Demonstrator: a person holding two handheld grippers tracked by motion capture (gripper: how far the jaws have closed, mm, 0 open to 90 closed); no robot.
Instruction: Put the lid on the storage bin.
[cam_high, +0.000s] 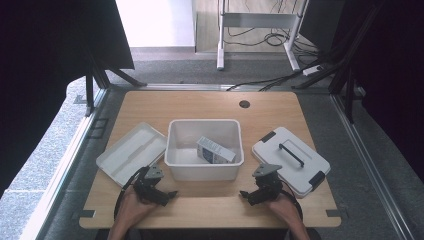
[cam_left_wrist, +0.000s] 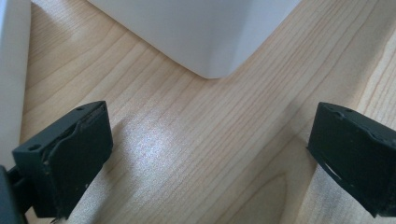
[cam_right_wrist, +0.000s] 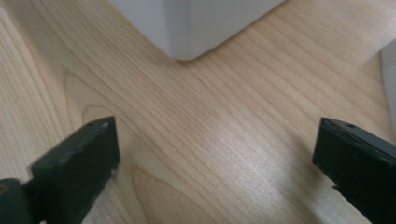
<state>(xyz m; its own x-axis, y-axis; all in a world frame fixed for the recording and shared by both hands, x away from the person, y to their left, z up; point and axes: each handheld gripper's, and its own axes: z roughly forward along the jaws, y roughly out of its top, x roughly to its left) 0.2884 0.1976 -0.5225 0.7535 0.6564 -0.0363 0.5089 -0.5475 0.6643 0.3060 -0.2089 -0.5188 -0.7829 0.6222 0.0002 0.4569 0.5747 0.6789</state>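
Note:
A white plastic bin (cam_high: 204, 170) stands mid-table with a small white and blue carton (cam_high: 214, 150) lying tilted inside it. To its right lies a white lid (cam_high: 290, 160) with a black handle and black clips. A white tray insert (cam_high: 131, 152) lies to the bin's left. My left gripper (cam_high: 167, 196) rests on the table near the bin's front left corner (cam_left_wrist: 212, 56), jaws wide apart over bare wood (cam_left_wrist: 205, 154). My right gripper (cam_high: 246, 196) sits near the bin's front right corner (cam_right_wrist: 187, 37), also open with nothing between its jaws.
The wooden table (cam_high: 210, 207) has a cable hole (cam_high: 244, 104) at the back. Beyond it stand a white desk frame (cam_high: 260, 25) and loose cables (cam_high: 270, 80) on the floor. Dark curtains hang at both sides.

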